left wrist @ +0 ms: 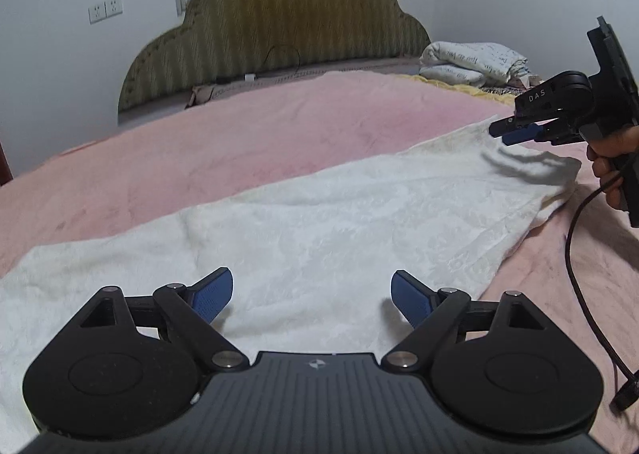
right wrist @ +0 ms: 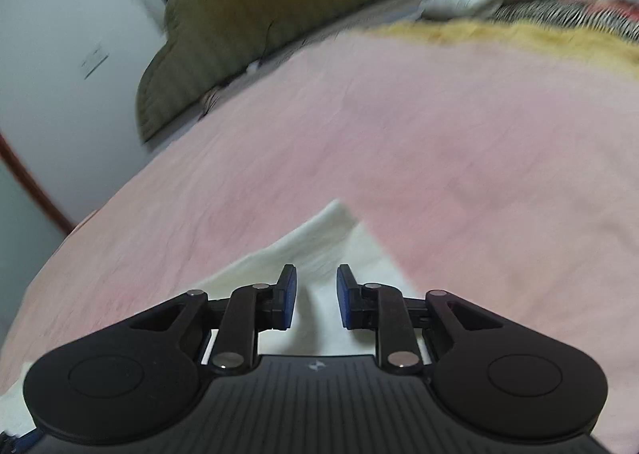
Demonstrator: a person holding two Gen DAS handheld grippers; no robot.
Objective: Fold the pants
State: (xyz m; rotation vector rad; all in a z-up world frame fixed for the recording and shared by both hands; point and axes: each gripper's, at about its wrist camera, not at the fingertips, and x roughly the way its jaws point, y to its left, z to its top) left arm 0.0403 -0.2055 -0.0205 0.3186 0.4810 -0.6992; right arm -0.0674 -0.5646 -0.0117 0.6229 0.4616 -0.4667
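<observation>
My left tongs point(left wrist: 311, 296) stand wide apart above the white pants point(left wrist: 319, 222), which lie flat beneath and ahead of them across the pink blanket point(left wrist: 239, 142) of the bed; nothing sits between the blue pads point(left wrist: 211, 296). My right tongs point(right wrist: 312, 296) hang over a corner of the same garment point(right wrist: 319, 242), their pads parted by a narrow gap with only cloth seen below; I cannot tell whether they touch it. In the left wrist view the right tongs point(left wrist: 515, 132) appear at the far end of the pants, throwing a shadow on the fabric, held in my right hand point(left wrist: 609, 158) with a dark cable point(left wrist: 575, 246) trailing down. The pants show a soft, faintly patterned weave, rumpled at the near side; the blanket looks fleecy. Beyond the tongs rises a scalloped olive headboard point(left wrist: 279, 18) with ribbed upholstery, and to the far right a folded printed white quilt point(left wrist: 475, 58).
</observation>
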